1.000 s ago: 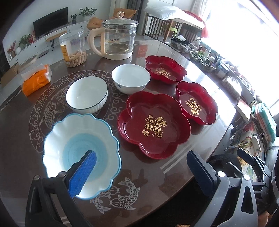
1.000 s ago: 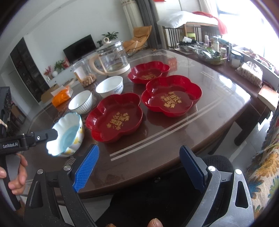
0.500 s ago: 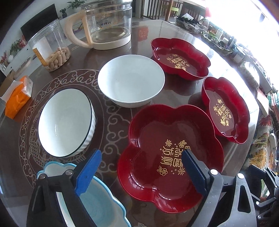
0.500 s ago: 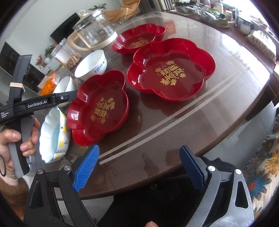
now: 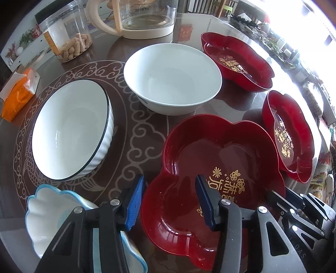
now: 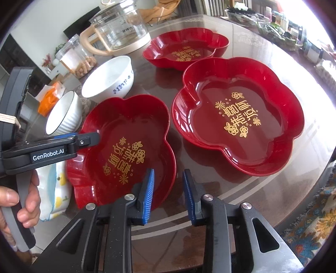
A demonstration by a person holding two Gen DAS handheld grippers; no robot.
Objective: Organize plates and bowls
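Note:
Three red flower-shaped plates lie on the dark table. The nearest red plate point(image 5: 220, 163) point(image 6: 126, 147) has my left gripper point(image 5: 168, 199) straddling its left rim, jaws partly closed and apart from the rim. My right gripper point(image 6: 168, 189) straddles the same plate's near right rim, jaws narrowed with a gap. The second plate point(image 6: 237, 113) point(image 5: 287, 134) lies to the right, the third point(image 6: 184, 48) point(image 5: 235, 61) behind. A plain white bowl point(image 5: 172, 77) point(image 6: 109, 77), a ribbed white bowl point(image 5: 71, 130) point(image 6: 63, 113) and a blue scalloped bowl point(image 5: 48, 212) stand to the left.
A glass kettle point(image 5: 142, 19) point(image 6: 117, 29), a clear jar of snacks point(image 5: 69, 37) and an orange tissue pack point(image 5: 19, 94) stand at the back left. Clutter point(image 6: 283, 23) lines the far right edge. The table's front edge point(image 6: 262, 214) is close to my right gripper.
Both grippers moved forward and down onto the nearest red plate. Both sets of jaws narrowed from wide open to partly closed around its rim.

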